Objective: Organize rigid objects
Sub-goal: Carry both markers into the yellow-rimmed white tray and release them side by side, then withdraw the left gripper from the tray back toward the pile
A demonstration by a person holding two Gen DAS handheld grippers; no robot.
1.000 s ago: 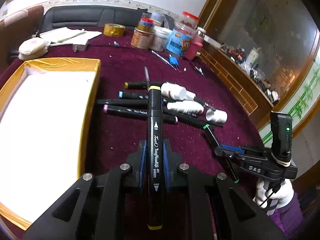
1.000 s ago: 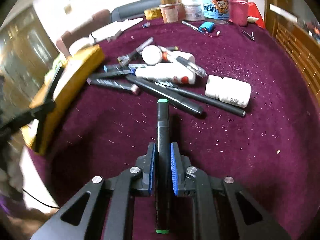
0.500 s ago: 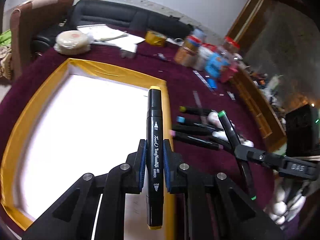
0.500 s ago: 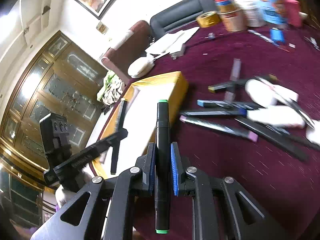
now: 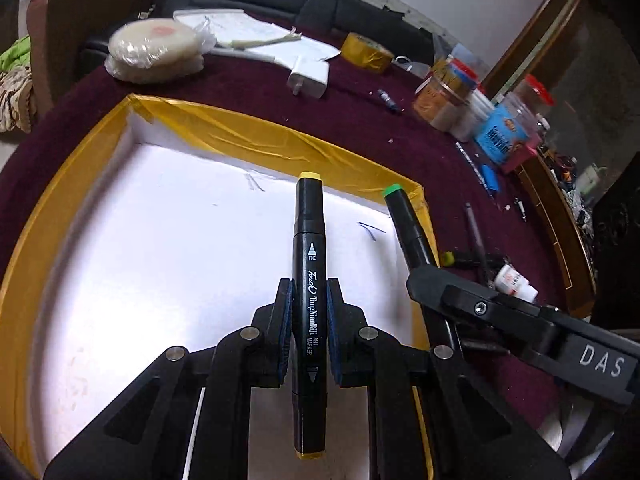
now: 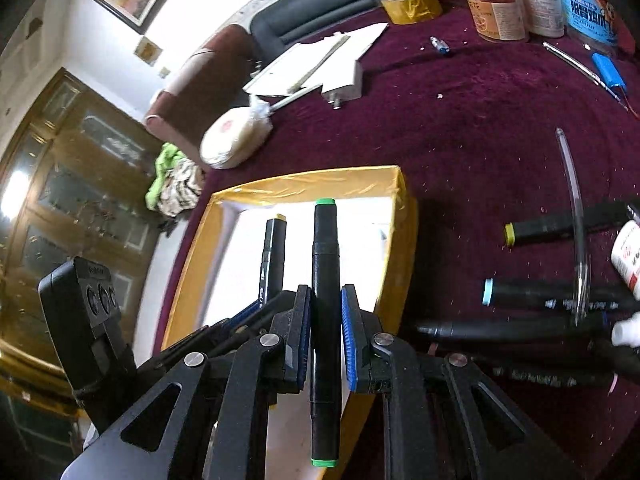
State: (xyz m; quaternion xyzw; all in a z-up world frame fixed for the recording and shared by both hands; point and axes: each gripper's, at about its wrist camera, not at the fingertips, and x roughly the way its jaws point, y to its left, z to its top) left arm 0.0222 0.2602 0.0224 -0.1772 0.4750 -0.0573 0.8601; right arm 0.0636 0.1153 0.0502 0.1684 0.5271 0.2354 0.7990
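My left gripper (image 5: 309, 296) is shut on a black marker with yellow ends (image 5: 309, 280) and holds it over the white floor of the yellow-rimmed box (image 5: 256, 142). My right gripper (image 6: 325, 304) is shut on a black marker with green ends (image 6: 325, 280) over the box's right side (image 6: 400, 248). The green-ended marker (image 5: 404, 216) also shows in the left wrist view, and the yellow-ended marker (image 6: 274, 256) in the right wrist view. The two markers sit side by side. Several more markers (image 6: 552, 230) and white bottles (image 6: 630, 256) lie on the maroon cloth to the right.
At the table's back stand jars (image 5: 448, 96), a tape roll (image 5: 368, 56), a white charger (image 5: 310, 76), papers (image 5: 240, 30) and a wrapped round cake (image 5: 156, 48). A clear pen (image 6: 576, 216) lies across the marker pile. A sofa lines the far edge.
Both grippers have swung left from the marker pile to above the box, each still holding its marker. The right gripper has closed in next to the left one.
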